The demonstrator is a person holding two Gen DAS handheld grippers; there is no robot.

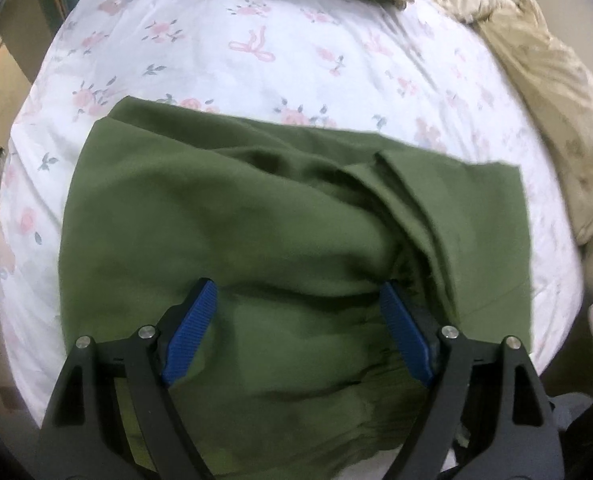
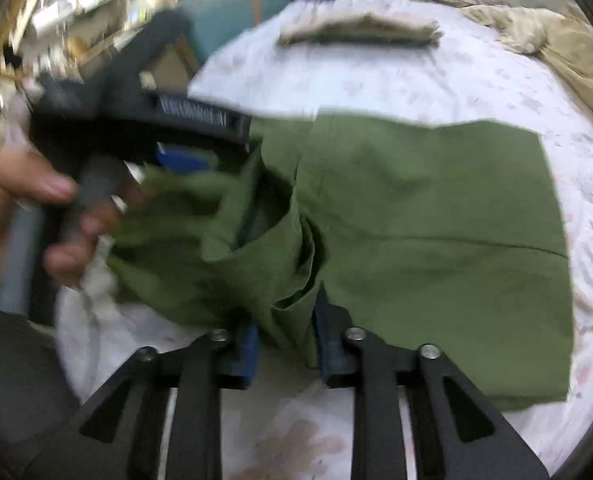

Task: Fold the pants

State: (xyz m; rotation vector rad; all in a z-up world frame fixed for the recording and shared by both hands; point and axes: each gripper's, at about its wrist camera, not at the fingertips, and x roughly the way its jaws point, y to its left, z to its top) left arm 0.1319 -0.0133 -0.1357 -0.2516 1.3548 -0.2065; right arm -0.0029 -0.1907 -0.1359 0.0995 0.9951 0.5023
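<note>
The green pants (image 1: 256, 240) lie partly folded on the bed (image 1: 256, 52). The left hand-held gripper (image 1: 296, 300) hovers wide over them; the right hand-held gripper (image 2: 286, 344) stands narrow, a fold between its pads (apparently unpressed). Next move, probably: smooth and fold over.

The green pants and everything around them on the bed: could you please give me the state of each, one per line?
Green pants: partly folded, rumpled, lying on the bed.
Left gripper: open, above the pants.
Right gripper: jaws apart, a fold of the pants between them.
Beige folded cloth: folded flat, set aside.
Floral sheet: spread out.
</note>
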